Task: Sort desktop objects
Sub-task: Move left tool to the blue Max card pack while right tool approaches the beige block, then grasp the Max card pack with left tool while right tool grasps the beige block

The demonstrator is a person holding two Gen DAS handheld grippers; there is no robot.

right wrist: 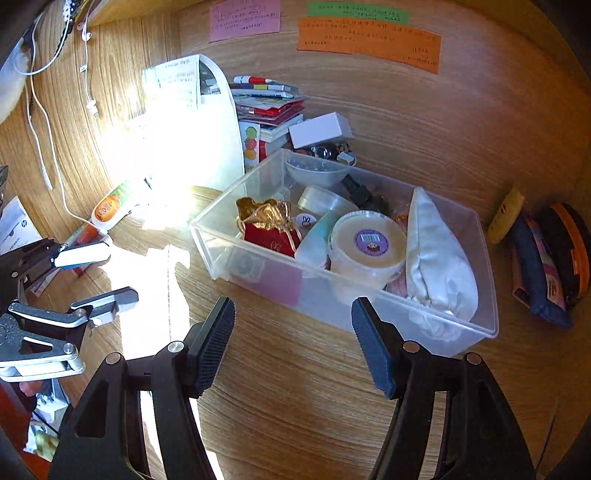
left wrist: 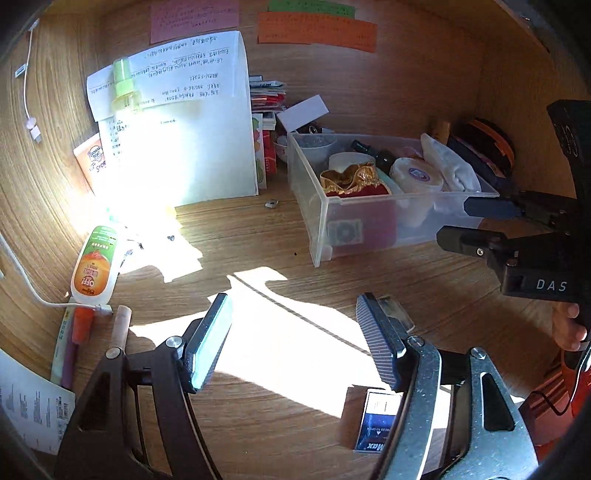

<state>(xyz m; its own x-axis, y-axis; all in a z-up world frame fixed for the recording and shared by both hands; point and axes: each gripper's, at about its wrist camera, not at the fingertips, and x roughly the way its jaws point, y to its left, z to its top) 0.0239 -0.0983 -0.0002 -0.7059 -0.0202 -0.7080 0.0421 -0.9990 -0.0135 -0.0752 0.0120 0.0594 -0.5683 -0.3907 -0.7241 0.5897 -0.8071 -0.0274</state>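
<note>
Pink (right wrist: 243,20), green (right wrist: 357,13) and orange notes (right wrist: 369,38) stuck on the wooden back wall (right wrist: 424,110).

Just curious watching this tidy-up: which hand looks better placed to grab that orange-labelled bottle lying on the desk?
Probably left: its open left gripper has the bottle close by; from the right gripper it lies beyond the left one.

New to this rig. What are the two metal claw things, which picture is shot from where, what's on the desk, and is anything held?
There is no robot arm: a person carries a two-finger tool in each hand, each with a fisheye camera looking along its fingers. The left wrist view shows the left tool in front, with the right tool at its right edge. The right wrist view shows the right tool, with the left tool at its left edge.

On the wooden desk stands a clear plastic bin holding a red and gold pouch, a white lidded tub and a white cloth bundle. An orange-labelled bottle lies to the left.

Both tools are open and hold nothing.
</note>
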